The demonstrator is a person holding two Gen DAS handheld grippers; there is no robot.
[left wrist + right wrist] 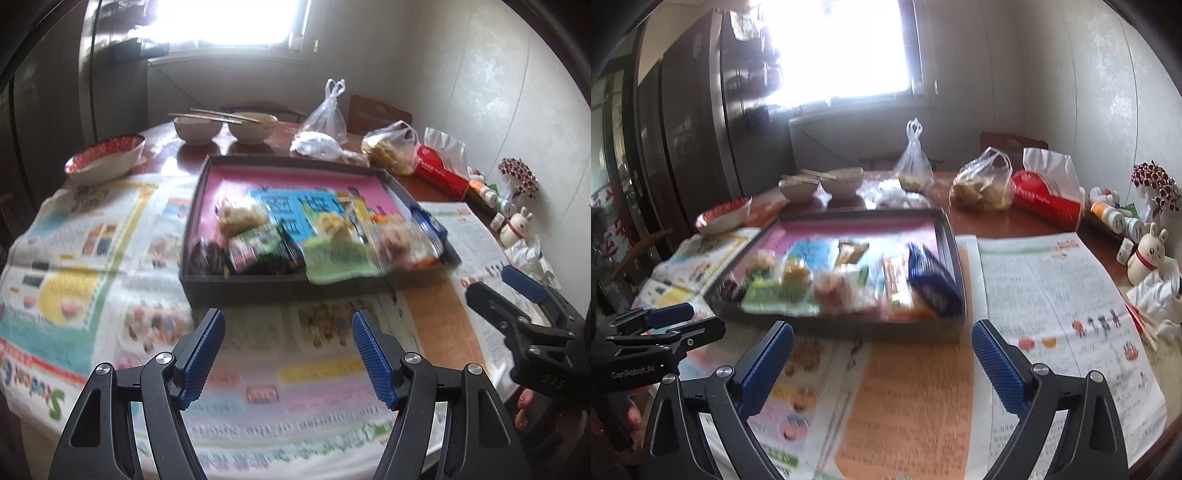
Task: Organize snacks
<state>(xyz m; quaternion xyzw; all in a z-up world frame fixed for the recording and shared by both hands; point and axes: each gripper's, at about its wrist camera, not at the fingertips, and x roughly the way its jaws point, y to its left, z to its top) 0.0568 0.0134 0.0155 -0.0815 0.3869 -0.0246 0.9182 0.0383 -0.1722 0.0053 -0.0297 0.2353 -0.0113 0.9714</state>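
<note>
A dark shallow box point(258, 286) point(955, 266) with a pink and blue lining sits on newspapers and holds several wrapped snacks. Among them are a green packet point(338, 260) point(768, 293), a dark blue packet point(430, 225) point(932, 284) at its right side and a green-and-black packet point(258, 247). My left gripper point(288, 363) hovers over the newspaper just in front of the box, jaws apart, nothing between them. My right gripper point(882, 373) hangs before the box's right front corner, jaws wide and empty. Each gripper shows at the other view's edge: the right gripper point(513, 306), the left gripper point(665, 325).
Newspapers point(92, 266) point(1052, 314) cover the near table. Behind the box stand two bowls with chopsticks point(225, 127), a red patterned bowl point(105, 158), tied plastic bags point(327, 122) point(982, 184) and a red package point(1047, 201). Small bottles and a rabbit figurine point(1148, 256) line the right wall.
</note>
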